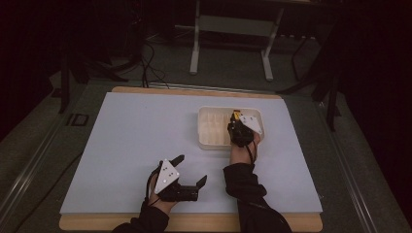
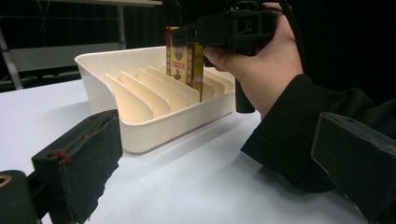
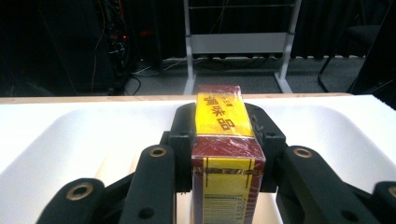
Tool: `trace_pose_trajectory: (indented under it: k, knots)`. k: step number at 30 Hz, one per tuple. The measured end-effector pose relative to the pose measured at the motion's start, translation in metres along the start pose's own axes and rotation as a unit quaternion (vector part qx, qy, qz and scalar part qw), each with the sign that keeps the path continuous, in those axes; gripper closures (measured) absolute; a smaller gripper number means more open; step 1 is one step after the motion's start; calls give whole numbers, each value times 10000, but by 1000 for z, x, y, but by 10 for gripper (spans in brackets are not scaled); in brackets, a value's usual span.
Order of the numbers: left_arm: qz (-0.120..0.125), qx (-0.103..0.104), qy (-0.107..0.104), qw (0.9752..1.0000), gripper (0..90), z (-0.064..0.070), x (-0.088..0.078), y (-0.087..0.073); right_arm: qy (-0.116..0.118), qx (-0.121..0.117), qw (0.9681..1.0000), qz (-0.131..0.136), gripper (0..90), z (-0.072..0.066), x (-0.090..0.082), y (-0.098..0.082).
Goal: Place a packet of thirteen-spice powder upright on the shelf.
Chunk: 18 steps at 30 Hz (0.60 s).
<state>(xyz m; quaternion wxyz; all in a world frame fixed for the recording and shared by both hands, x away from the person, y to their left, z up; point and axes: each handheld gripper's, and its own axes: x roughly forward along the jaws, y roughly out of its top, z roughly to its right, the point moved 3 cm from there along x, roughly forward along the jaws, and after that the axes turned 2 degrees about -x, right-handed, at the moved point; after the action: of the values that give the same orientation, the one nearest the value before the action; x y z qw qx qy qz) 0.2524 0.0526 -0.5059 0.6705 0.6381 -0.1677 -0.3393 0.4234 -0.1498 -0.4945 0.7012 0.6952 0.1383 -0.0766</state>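
So the right gripper (image 1: 236, 118) sits right of centre in the high view, over the cream plastic tray with slanted divider fins (image 1: 208, 143), and its black jaws are clamped on a yellow and dark red shrink-wrapped box with printed lettering (image 3: 222, 140). In the right gripper view that box takes up the middle of the frame, squeezed on both long sides, with a barcode showing at the bottom edge and the tray's pale wall (image 3: 60, 126) curving behind it.

From the left gripper view, the box (image 2: 183, 60) is upper centre, standing upright with its lower end down among the fins at the far end of the tray (image 2: 154, 130). Can't tell if it's touching the tray floor. The hand (image 2: 264, 60) holding that gripper is at the upper right, with a black sleeve (image 2: 299, 126) below it.

The left gripper (image 1: 191, 170) is at the lower left of the high view, resting low over the pale blue-white table top (image 1: 136, 131), well apart from the tray. Its jaws are spread wide with nothing between them.
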Motion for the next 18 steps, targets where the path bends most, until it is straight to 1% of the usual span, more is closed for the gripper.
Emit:
trace_pose_trajectory:
  k: [5, 13, 18]
  knots:
    - [4, -1, 9, 10000, 28, 0, 0, 0, 16, 30, 10000, -66, 674, 1, -1, -7]
    - [6, 11, 17, 10000, 27, 0, 0, 0, 85, 7, 10000, -15, 666, -1, -7, -15]
    - [19, 11, 26, 10000, 28, -1, 0, 1, 140, 70, 9999, -30, 658, 0, -9, -16]
